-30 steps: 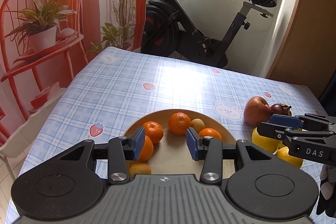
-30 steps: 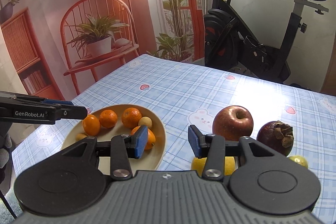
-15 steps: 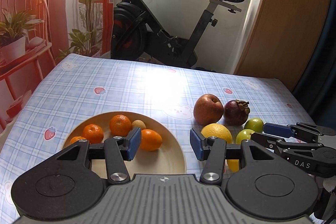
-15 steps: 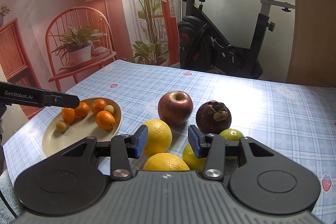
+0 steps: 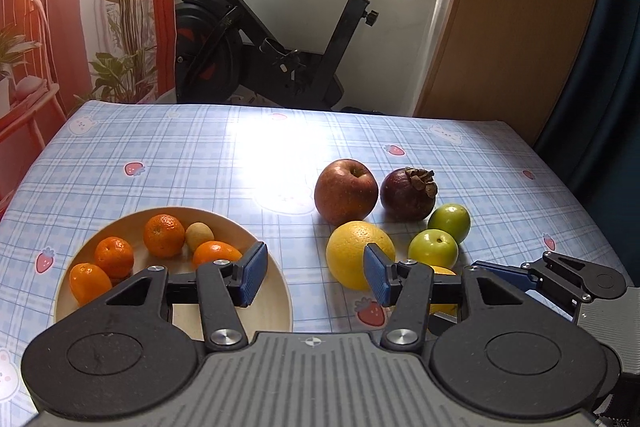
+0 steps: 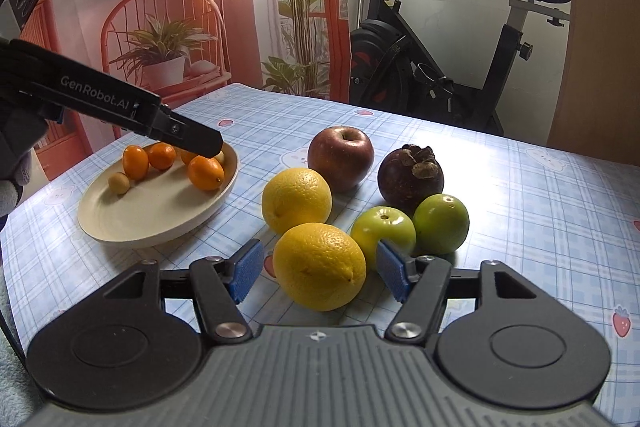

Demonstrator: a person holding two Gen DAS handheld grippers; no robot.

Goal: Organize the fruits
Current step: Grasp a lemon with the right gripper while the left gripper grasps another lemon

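Note:
A beige plate [image 5: 276, 303] [image 6: 132, 223] holds several small oranges [image 5: 163, 235] [image 6: 206, 172] and a small yellow-green fruit [image 5: 199, 235]. To its right on the checked tablecloth lie a red apple [image 5: 346, 191] [image 6: 340, 157], a dark mangosteen [image 5: 407, 193] [image 6: 410, 177], two green fruits [image 5: 433, 247] [image 6: 440, 223] and two yellow oranges [image 5: 352, 253] [image 6: 319, 265]. My left gripper [image 5: 314, 277] is open and empty, hovering between the plate and the yellow orange. My right gripper [image 6: 320, 273] is open, with the near yellow orange between its fingers, not gripped.
An exercise bike [image 5: 280, 27] stands behind the table's far edge. A red chair with a potted plant [image 6: 164, 59] stands at the left. A wooden door [image 5: 520, 19] is at the back right. The table's right edge [image 5: 580, 203] is close to the fruit pile.
Both grippers have swung right, from over the plate toward the loose fruit pile. My right gripper has come down around the near yellow orange. Both stay open.

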